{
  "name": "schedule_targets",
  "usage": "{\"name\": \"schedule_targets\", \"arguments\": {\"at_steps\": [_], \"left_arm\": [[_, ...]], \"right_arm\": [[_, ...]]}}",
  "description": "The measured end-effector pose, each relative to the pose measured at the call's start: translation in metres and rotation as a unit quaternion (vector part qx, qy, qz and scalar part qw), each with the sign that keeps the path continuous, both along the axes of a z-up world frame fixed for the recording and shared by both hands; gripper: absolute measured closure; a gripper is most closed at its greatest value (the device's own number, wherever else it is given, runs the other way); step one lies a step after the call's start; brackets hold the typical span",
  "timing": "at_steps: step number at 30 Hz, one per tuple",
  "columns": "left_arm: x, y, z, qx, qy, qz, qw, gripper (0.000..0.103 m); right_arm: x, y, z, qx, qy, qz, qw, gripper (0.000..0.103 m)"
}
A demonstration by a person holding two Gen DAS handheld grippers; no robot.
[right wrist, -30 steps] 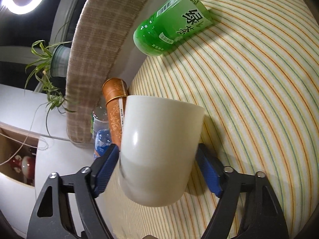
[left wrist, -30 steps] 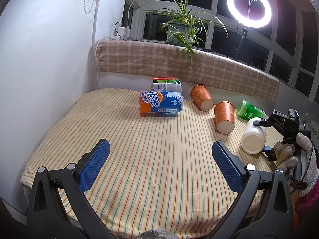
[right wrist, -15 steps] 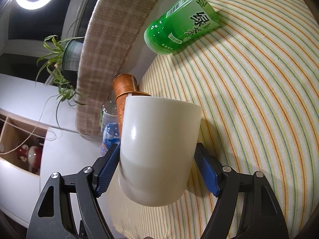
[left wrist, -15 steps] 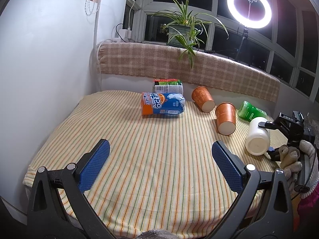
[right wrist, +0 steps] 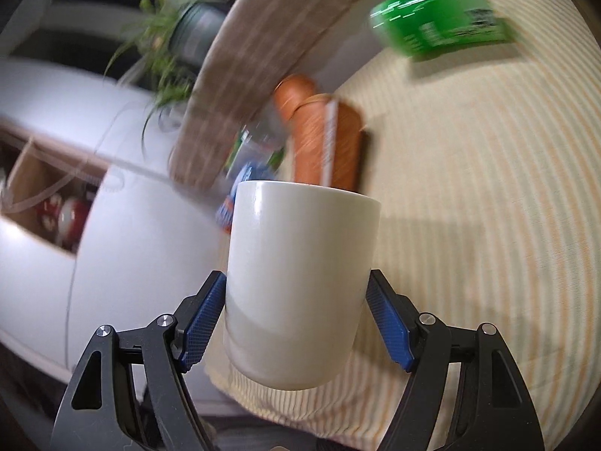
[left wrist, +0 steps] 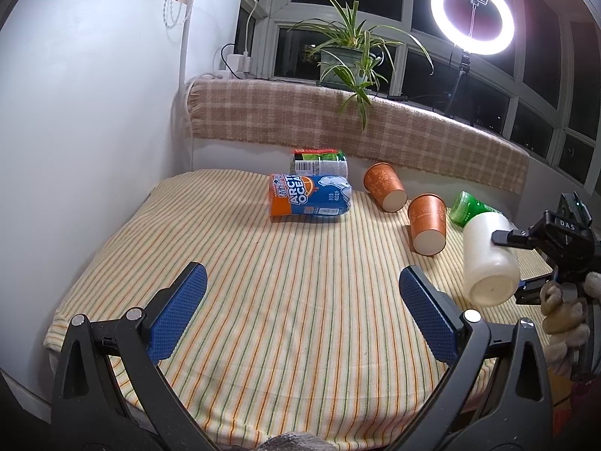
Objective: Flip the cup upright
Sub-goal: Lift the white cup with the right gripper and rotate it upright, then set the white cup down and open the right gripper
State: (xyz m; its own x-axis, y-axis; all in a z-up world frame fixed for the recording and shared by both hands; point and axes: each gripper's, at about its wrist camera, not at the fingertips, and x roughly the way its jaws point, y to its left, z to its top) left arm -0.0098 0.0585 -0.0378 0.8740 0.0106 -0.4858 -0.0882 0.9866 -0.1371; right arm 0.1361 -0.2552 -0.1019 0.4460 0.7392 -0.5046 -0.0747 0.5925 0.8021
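Right claw [right wrist: 296,323]: pinching the white cup [right wrist: 300,285] across its lower body, one blue pad on each side; in the left wrist view the same claw [left wrist: 522,263] sits at the right edge of the frame.
Left claw [left wrist: 302,300]: spread wide and holding nothing, low in the frame over the striped cloth [left wrist: 285,300].
Cup position: lifted off the cloth at the right edge of the left wrist view, white cup [left wrist: 488,259] tilted with its flat base toward the lens and its far end pointing up and away.
Handling: looks like smooth glazed ceramic or hard plastic, stiff, likely slippery on the pads and apt to chip if dropped; a hold across the middle of the body, as now, seems the sound place.
Weight: cannot tell; probably modest.
Hidden: the cup's mouth faces away in both views, so its rim and inside are unseen.
Blur: the right wrist view is smeared in its upper half; the green bottle [right wrist: 443,18] upper right and the orange paper cups [right wrist: 323,143] are only rough shapes.
Cut off: the gloved hand [left wrist: 567,319] on the right claw runs off the frame.
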Motion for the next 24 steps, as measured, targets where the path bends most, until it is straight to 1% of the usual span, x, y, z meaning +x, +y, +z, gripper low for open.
{"name": "schedule_targets", "arguments": {"at_steps": [6, 9, 12, 18, 24], "left_arm": [[-0.003, 0.006, -0.001, -0.003, 0.001, 0.005, 1.0000, 0.000], [-0.003, 0.009, -0.001, -0.003, 0.006, 0.007, 1.0000, 0.000], [-0.001, 0.012, -0.002, -0.011, 0.013, 0.007, 0.9998, 0.000], [0.002, 0.013, -0.006, -0.018, 0.027, 0.001, 0.9995, 0.000], [0.009, 0.010, -0.014, -0.038, 0.049, -0.013, 0.9980, 0.000]], "right_arm": [[-0.001, 0.047, -0.009, -0.040, -0.003, 0.057, 0.998, 0.028], [0.000, 0.072, -0.012, -0.075, -0.008, 0.084, 0.994, 0.028], [0.005, 0.091, -0.013, -0.099, -0.011, 0.102, 0.990, 0.028], [0.012, 0.108, -0.011, -0.139, -0.026, 0.111, 0.984, 0.028], [0.011, 0.109, -0.007, -0.159, -0.041, 0.106, 0.981, 0.027]]}}
